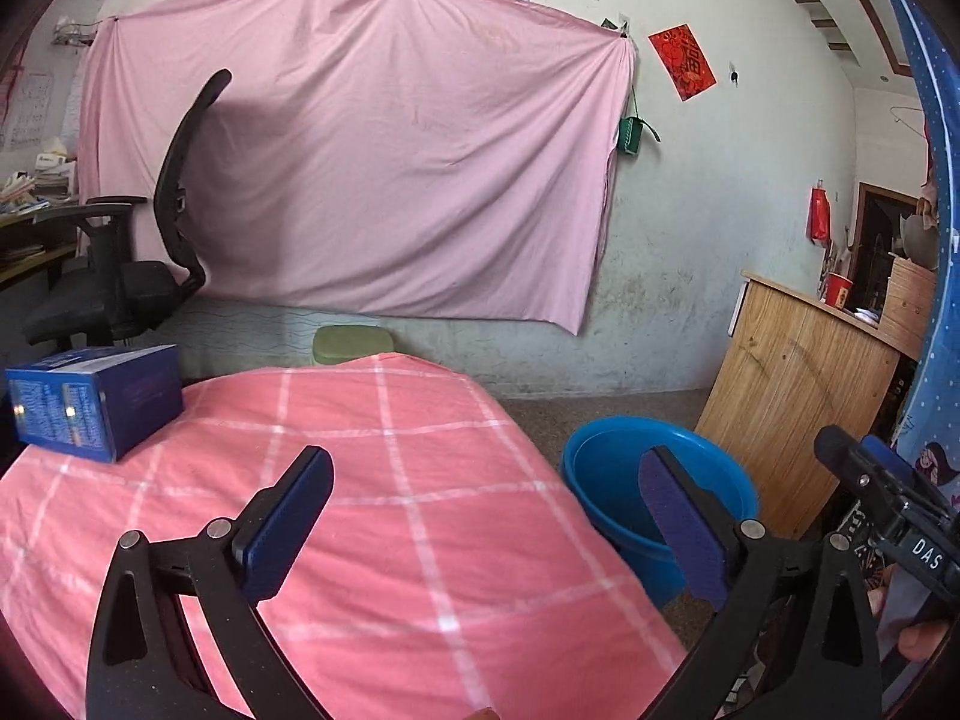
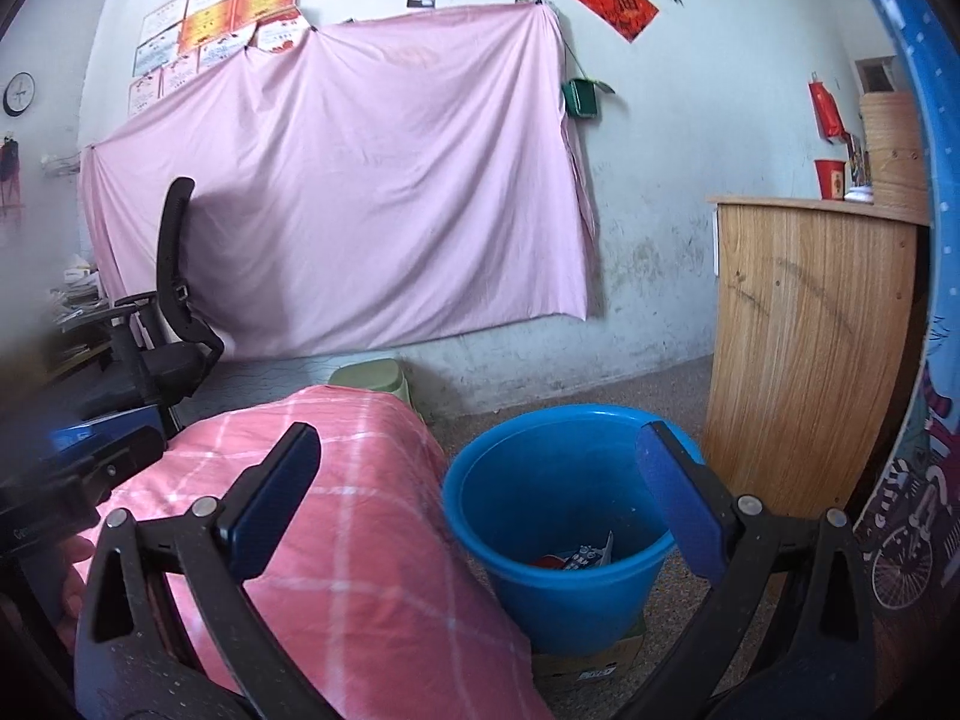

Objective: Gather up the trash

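My left gripper (image 1: 486, 468) is open and holds nothing, above a table under a pink checked cloth (image 1: 384, 540). A blue box (image 1: 90, 402) lies at the cloth's far left corner. On the floor right of the table stands a blue bucket (image 1: 600, 462). In the right wrist view my right gripper (image 2: 480, 444) is open and bare, spanning the table edge (image 2: 342, 540) and the bucket (image 2: 540, 480). Crumpled wrappers (image 2: 579, 558) lie at the bucket's bottom. Each gripper shows at the edge of the other's view: the right one (image 1: 888, 498), the left one (image 2: 90, 480).
A black office chair (image 1: 174, 198) stands behind the table at the left, a green stool (image 1: 354, 342) behind its far edge. A wooden cabinet (image 2: 810, 348) with a red cup (image 2: 831, 177) stands right of the bucket. Flattened cardboard (image 2: 594, 660) lies under the bucket. A pink sheet (image 1: 372, 150) covers the wall.
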Available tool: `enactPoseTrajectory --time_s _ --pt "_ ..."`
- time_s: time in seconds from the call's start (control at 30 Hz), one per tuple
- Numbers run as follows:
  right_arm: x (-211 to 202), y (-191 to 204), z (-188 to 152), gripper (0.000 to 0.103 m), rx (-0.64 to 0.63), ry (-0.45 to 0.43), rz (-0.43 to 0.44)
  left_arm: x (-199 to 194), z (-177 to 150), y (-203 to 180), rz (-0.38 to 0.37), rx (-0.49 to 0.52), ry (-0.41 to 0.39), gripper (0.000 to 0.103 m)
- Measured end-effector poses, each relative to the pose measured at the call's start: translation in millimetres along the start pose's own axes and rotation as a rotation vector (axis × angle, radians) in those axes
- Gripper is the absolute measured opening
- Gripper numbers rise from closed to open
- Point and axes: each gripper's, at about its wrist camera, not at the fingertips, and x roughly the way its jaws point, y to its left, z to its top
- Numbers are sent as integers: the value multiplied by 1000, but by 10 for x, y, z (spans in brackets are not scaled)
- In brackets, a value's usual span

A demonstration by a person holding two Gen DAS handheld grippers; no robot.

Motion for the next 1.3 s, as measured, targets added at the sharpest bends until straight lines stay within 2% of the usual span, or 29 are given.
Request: enactPoseTrajectory --time_s 0.27,0.6,1.3 --pt "-520 298 -135 103 -2 -48 -2 -520 -195 174 11 -10 -17 101" --pt "-920 662 -412 103 -27 -44 2 -1075 -471 362 50 -3 -37 101" --pt "-1407 1004 -879 103 -77 -59 9 -1629 -990 557 126 1 -63 101"
